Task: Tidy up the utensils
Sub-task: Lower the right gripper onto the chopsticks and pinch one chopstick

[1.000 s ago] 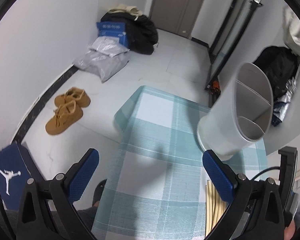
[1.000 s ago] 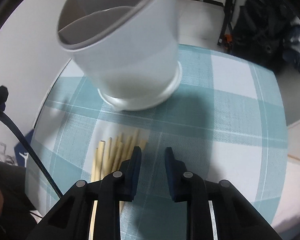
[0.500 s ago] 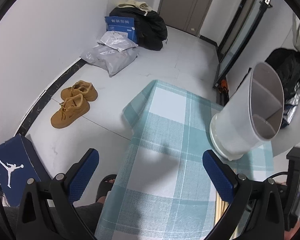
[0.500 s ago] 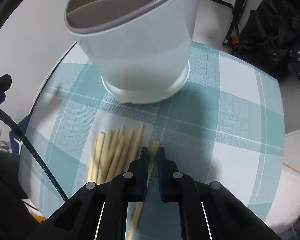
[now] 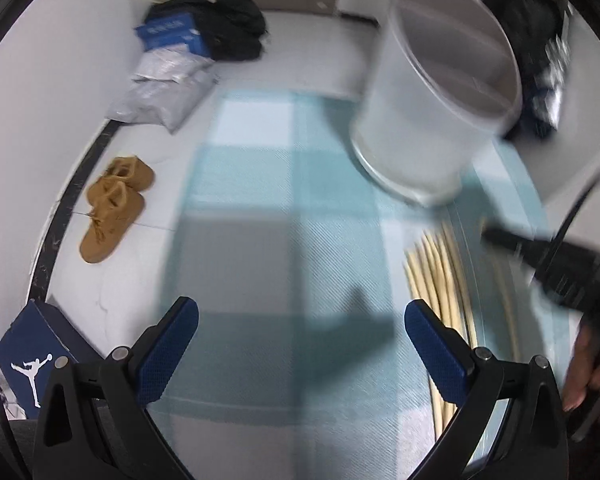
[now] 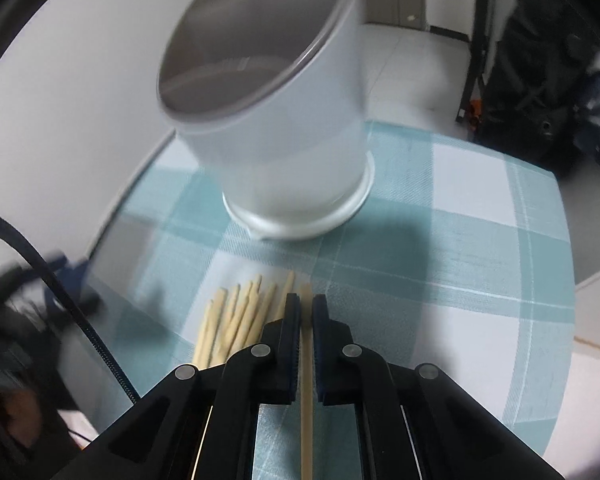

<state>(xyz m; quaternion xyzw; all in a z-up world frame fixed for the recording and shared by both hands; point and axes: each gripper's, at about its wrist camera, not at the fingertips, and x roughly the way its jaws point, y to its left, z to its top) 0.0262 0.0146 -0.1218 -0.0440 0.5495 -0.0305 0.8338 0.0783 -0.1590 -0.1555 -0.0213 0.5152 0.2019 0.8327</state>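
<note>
A white utensil holder point(image 6: 284, 136) with inner dividers stands on the teal checked tablecloth point(image 6: 460, 248); it also shows in the left wrist view point(image 5: 432, 112). A pile of pale wooden chopsticks point(image 6: 236, 316) lies in front of it, also seen in the left wrist view point(image 5: 440, 272). My right gripper point(image 6: 306, 308) is shut on one chopstick point(image 6: 306, 380), held lengthwise between the jaws beside the pile. My left gripper point(image 5: 300, 344) is open and empty above the cloth, left of the chopsticks. The right gripper shows blurred at the right edge of the left wrist view point(image 5: 556, 264).
The table edge drops to a white floor on the left. Tan shoes point(image 5: 112, 208), a blue shoebox point(image 5: 36, 364), grey bags point(image 5: 160, 92) and black bags point(image 5: 220, 20) lie on the floor. A black backpack point(image 6: 540, 92) sits beyond the table's far right.
My right gripper closed on a single chopstick and moved slightly towards the holder. My left gripper swung right, bringing the holder and chopstick pile into view.
</note>
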